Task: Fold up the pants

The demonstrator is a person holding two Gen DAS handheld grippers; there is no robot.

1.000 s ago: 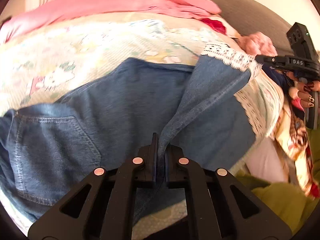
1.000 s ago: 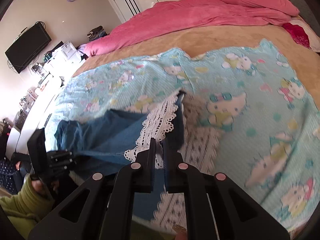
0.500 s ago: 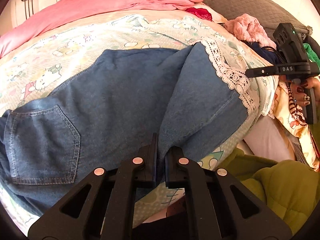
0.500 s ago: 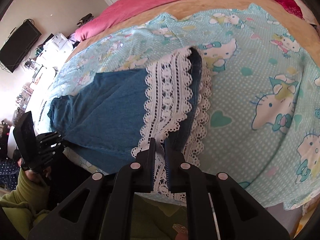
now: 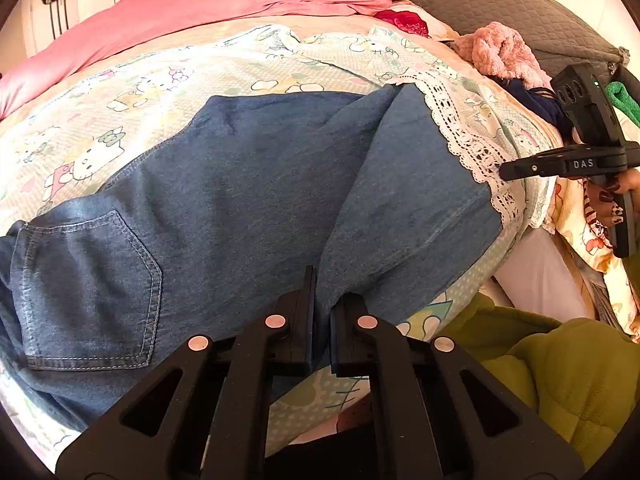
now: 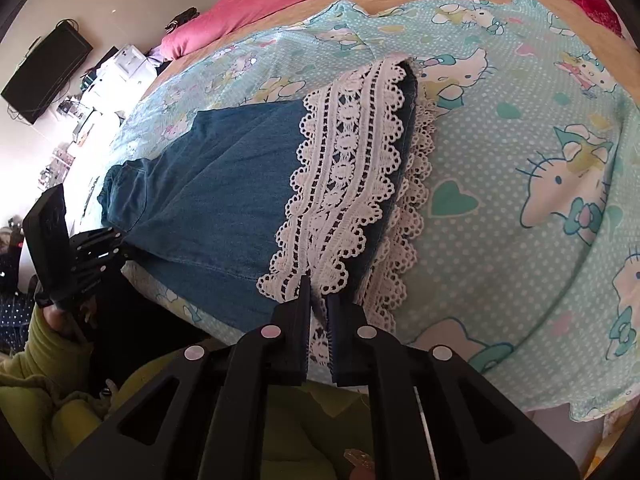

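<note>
At the near edge of the bed, the left gripper [image 5: 322, 312] is pinching a fold of the denim pants [image 5: 248, 184], and the right gripper [image 6: 319, 312] is pinching their lace hem [image 6: 344, 184]. The pants are lying flat on the cartoon-print sheet [image 6: 520, 160], seemingly leg over leg; crosswise folds are probably remaining. Farther back, a pink duvet [image 5: 200, 4] is lying bunched.

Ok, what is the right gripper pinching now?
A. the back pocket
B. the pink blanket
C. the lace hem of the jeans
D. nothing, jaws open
C: the right gripper is shut on the white lace hem at the leg end of the jeans.
</note>
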